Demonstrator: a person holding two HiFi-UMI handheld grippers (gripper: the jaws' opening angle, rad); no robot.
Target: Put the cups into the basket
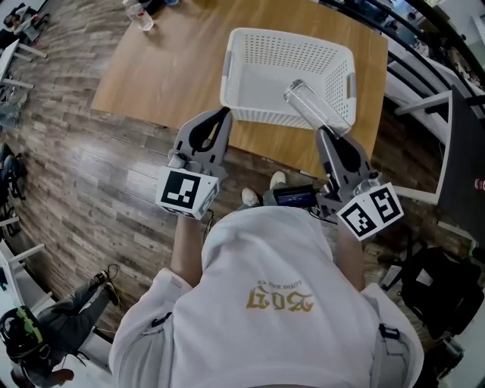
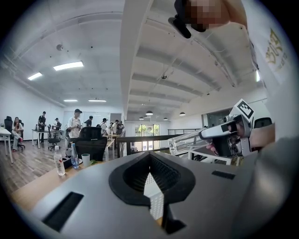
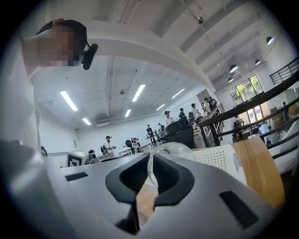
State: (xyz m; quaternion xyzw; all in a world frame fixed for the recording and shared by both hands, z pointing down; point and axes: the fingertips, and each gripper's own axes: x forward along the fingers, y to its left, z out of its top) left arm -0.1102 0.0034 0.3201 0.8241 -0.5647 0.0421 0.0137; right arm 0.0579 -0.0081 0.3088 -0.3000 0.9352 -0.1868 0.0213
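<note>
A white perforated basket (image 1: 261, 57) stands on the wooden table (image 1: 167, 64), and its wall shows in the right gripper view (image 3: 219, 158). My right gripper (image 1: 323, 131) is shut on the rim of a clear plastic cup (image 1: 314, 106), which is held tilted over the basket's near right part. The right gripper view shows the jaws (image 3: 150, 161) pinching the cup wall (image 3: 175, 150). My left gripper (image 1: 223, 114) is shut and empty, just in front of the basket's near left corner. Its own view (image 2: 150, 156) shows the cup (image 2: 187, 140) off to the right.
Another clear cup (image 1: 142, 17) stands at the table's far left corner. In the left gripper view, water bottles (image 2: 59, 161) and a pale cup (image 2: 85, 160) stand on the table. Desks, chairs and several people are in the background. Wood floor surrounds the table.
</note>
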